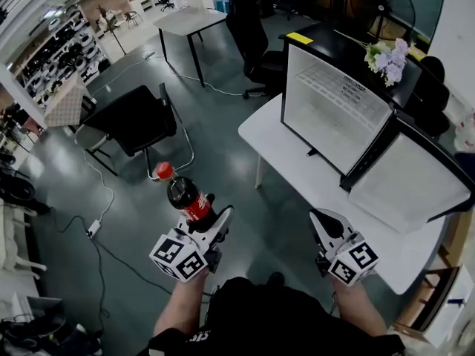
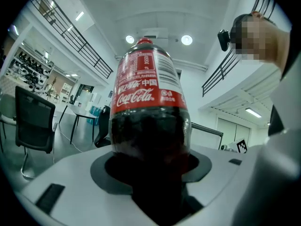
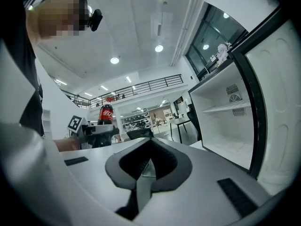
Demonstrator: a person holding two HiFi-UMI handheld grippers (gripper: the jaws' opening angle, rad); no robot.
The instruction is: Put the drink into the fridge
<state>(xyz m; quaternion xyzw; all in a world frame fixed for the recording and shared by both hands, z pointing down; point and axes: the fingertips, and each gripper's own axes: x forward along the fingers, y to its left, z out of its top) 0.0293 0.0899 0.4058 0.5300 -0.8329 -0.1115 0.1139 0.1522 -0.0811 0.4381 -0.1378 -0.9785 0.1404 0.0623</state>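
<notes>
A cola bottle with a red cap and red label points away from me, and my left gripper is shut on its lower body. In the left gripper view the bottle fills the middle, and the left gripper clamps its dark base. My right gripper is shut and empty, held in the air before the near edge of the white table. The small fridge stands on that table with its door swung open to the right. The right gripper view has the right gripper, the fridge and the bottle.
A black chair stands on the grey floor to the left, and an office chair behind the table. Flowers lie on the fridge top. A cable and power strip run across the floor at left.
</notes>
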